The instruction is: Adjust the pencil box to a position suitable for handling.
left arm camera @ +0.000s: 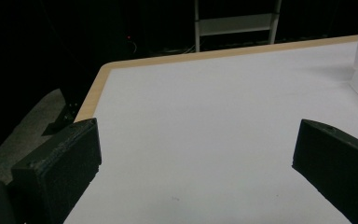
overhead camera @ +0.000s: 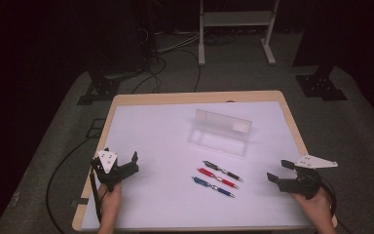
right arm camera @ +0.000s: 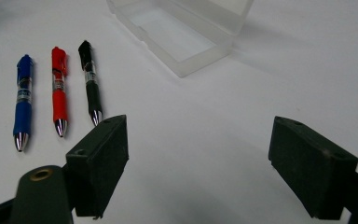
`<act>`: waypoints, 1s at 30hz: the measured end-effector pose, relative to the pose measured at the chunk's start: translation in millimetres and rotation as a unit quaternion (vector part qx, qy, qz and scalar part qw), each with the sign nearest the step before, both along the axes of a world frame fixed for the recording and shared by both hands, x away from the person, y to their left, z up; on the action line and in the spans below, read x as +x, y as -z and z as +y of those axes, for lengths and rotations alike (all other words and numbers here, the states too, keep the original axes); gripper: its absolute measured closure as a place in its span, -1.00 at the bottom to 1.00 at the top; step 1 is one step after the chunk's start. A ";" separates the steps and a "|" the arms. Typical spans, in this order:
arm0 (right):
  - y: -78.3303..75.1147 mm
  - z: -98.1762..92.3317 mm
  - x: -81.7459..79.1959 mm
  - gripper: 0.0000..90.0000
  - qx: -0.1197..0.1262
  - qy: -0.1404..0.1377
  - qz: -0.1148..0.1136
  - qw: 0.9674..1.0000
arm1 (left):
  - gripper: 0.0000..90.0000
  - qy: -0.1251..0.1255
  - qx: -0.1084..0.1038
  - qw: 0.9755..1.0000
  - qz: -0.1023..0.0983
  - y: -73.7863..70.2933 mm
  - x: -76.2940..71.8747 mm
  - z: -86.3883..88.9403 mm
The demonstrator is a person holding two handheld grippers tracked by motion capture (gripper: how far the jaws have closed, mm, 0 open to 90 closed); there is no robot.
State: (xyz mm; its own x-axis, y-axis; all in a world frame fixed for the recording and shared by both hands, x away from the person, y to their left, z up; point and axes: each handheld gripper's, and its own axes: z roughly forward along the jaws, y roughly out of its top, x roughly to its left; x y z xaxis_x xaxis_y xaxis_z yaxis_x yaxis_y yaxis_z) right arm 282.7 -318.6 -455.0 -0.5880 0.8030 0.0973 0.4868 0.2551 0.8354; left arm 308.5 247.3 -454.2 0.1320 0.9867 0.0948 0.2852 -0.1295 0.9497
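High view: left gripper sits lower left of the frame, jaws spread apart, nothing between them. Right gripper at lower right, also wide open and empty. Between them, lower centre, lie three pens: black pen, red pen, blue pen. Any print on them is too small to read. Clear plastic case lies open just above the pens on the white table.

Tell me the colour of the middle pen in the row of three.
Red, clearest in the right gripper view.

Open tbl left/front, pens + clear box mid.
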 end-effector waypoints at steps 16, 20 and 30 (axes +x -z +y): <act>-15.4 45.7 9.6 -0.58 -0.020 -0.058 0.000 0.998 | -0.99 0.004 -0.001 1.000 -0.002 -1.1 -5.3 1.2; -17.7 60.5 13.6 -0.55 -0.027 -0.078 0.002 0.997 | -0.99 0.001 -0.005 1.000 -0.006 -2.1 -6.7 4.7; -15.0 99.1 30.5 -0.46 -0.042 -0.125 0.017 0.991 | -0.99 -0.009 -0.011 1.000 -0.006 -2.1 -6.9 10.9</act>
